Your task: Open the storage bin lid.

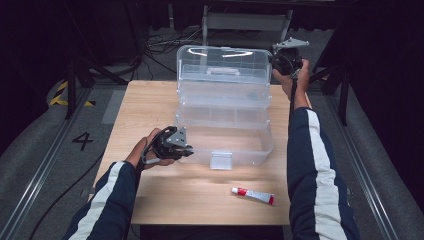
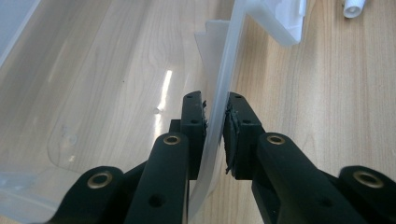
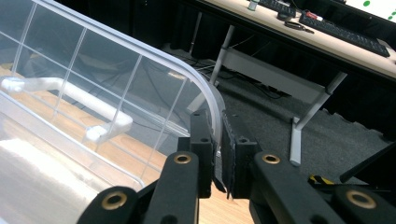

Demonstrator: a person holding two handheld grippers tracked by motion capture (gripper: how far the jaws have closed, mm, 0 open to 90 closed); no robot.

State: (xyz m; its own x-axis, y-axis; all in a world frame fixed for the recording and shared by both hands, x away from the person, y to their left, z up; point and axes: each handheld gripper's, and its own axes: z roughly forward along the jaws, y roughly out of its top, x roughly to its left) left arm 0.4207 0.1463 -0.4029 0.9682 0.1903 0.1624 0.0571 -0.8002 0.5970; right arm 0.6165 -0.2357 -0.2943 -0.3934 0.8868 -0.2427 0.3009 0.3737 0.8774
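Note:
A clear plastic toolbox (image 1: 222,107) stands open in the middle of the wooden table, its lid (image 1: 222,62) raised at the back. My left gripper (image 1: 188,149) is shut on the base's front left wall; in the left gripper view the pads of the left gripper (image 2: 215,105) press the thin clear wall (image 2: 224,70) from both sides. My right gripper (image 1: 278,59) is shut on the lid's right edge. In the right gripper view the right gripper (image 3: 217,119) clamps the lid's curved rim (image 3: 205,88), and the white handle (image 3: 70,95) shows through the plastic.
A white tube with red print (image 1: 252,196) lies on the table (image 1: 150,100) in front of the box, toward the right; its cap (image 2: 355,7) shows beyond the front latch (image 2: 285,23). Dark floor, cables and a metal-legged desk (image 3: 299,126) lie beyond the table.

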